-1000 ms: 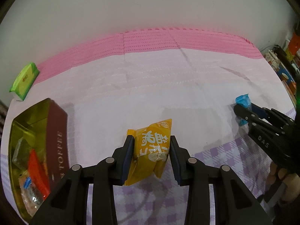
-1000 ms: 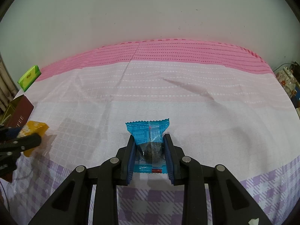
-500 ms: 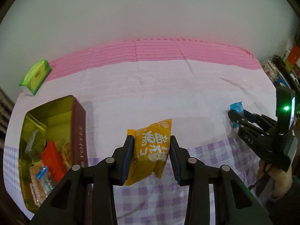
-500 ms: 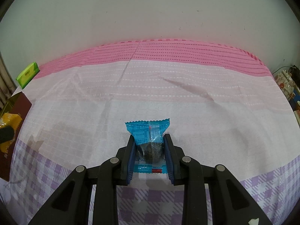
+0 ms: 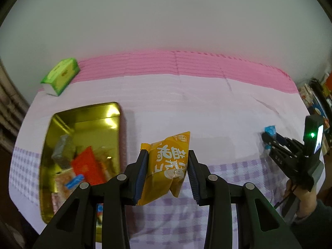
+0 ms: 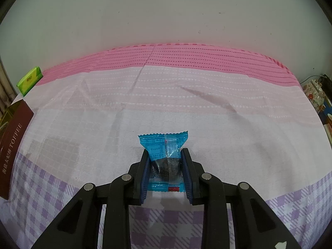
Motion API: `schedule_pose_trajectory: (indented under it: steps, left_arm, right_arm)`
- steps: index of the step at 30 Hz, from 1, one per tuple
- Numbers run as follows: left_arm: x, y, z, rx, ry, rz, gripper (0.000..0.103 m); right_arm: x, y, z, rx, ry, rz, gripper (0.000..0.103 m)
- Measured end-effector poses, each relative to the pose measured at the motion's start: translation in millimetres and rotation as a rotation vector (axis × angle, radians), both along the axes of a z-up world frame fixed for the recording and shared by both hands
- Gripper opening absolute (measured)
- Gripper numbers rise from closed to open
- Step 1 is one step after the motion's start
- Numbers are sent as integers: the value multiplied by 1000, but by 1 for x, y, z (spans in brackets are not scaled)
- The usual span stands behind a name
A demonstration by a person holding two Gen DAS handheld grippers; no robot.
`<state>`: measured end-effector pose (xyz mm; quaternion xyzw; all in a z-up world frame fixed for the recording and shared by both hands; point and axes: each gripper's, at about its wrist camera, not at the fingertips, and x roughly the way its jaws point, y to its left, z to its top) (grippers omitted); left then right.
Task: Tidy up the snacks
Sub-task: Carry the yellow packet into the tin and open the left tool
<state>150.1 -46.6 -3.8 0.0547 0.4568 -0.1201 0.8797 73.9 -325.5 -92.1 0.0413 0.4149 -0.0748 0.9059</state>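
Left gripper point(image 5: 167, 167): its jaws are clamped on a yellow snack bag point(image 5: 168, 166), which hangs in the air between the blue pads, above the cloth and just right of the tin.
Right gripper point(image 6: 166, 169): its jaws are drawn in narrow and pinch a blue candy wrapper point(image 6: 165, 156); the wrapper's top edge sticks out past the fingertips, and its lower edge lies close to the cloth.
Right gripper from the left view: it sits at the far right, held by a hand point(image 5: 303, 199), with the blue wrapper at its tip.
Tin point(image 5: 49, 128): gold inside, open, dark red wall with the word TOFFEE; it stands on the left of the table.
Tin contents: several wrapped snacks, among them a red packet point(image 5: 87, 167) and a small blue one; the rest are blurred.
Tablecloth point(image 6: 207, 112): pink band at the back, pale middle, purple checks in front.
Green box point(image 5: 60, 76): at the back left corner, apart from the tin.
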Motion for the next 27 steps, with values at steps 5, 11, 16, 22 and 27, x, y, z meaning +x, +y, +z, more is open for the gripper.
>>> schedule_pose_trajectory:
  steps: [5,11,16,22,27]
  left_arm:
    - [6,29,8,22,-23,65,38]
    - [19,68,10,52,-36,157,38]
    - [33,92,5,83,-31,213,38]
    - [46,107,-4,105,-10,237,38]
    - [56,115,-16,116,20,247,38]
  right_arm:
    - [0,0,0,0,0,0,28]
    - [0,0,0,-1,0,0,28]
    - [1,1,0,-2,0,0,28]
    - [0,1,0,-7,1,0,28]
    - [0,0,0,-8,1,0,28]
